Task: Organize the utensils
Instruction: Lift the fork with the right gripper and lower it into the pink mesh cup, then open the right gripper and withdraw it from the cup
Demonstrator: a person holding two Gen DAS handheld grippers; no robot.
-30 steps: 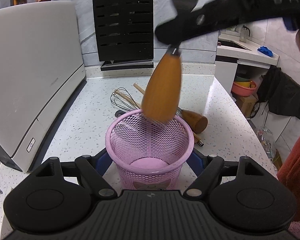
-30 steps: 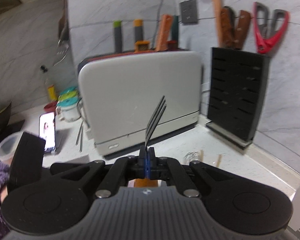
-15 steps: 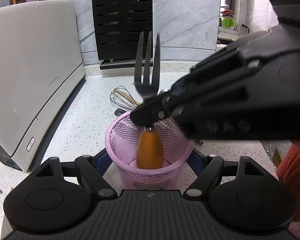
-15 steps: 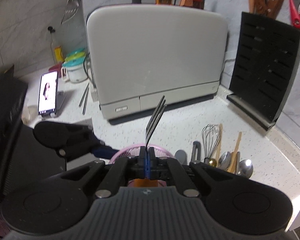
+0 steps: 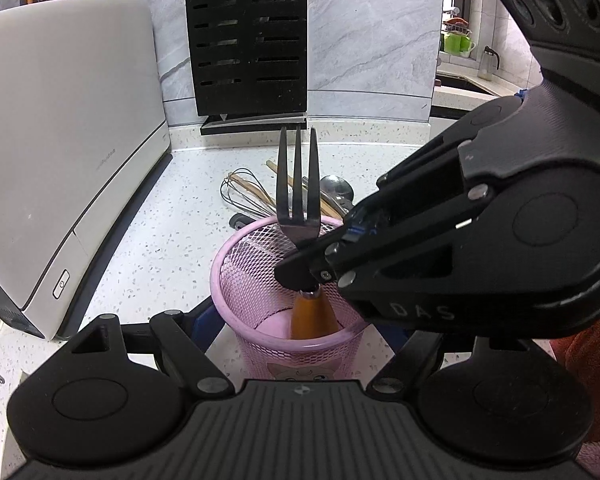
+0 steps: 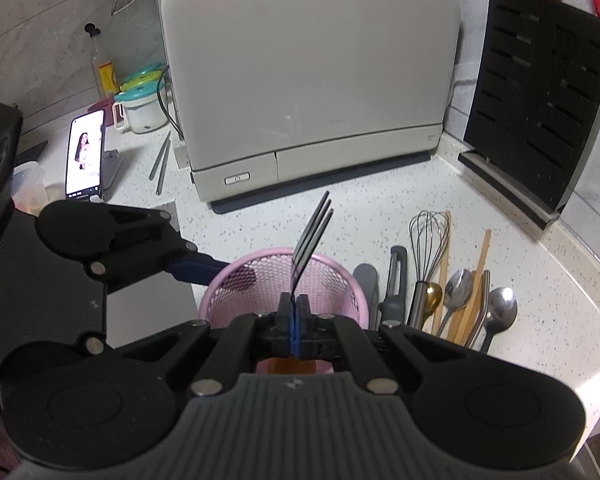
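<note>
A pink mesh cup [image 5: 256,292] stands on the speckled counter, held between my left gripper's blue fingers [image 5: 206,322]; the cup also shows in the right wrist view [image 6: 256,276]. My right gripper [image 6: 294,312] is shut on the neck of a fork [image 5: 298,184] with a wooden handle [image 5: 312,318]. The handle is down inside the cup and the tines point up. The fork also shows in the right wrist view [image 6: 312,236]. Loose utensils lie right of the cup: a whisk [image 6: 428,240], spoons [image 6: 500,308], chopsticks [image 6: 476,280] and a peeler [image 6: 396,276].
A large white appliance [image 6: 308,80] stands behind the cup. A black slotted knife block [image 6: 540,92] stands at the back right. A phone on a stand [image 6: 86,156], jars and a bottle are at the far left. The counter edge curves away at the right.
My right gripper came down with the fork: its handle went from above the cup rim to deep inside the cup. My left gripper and the cup stayed put.
</note>
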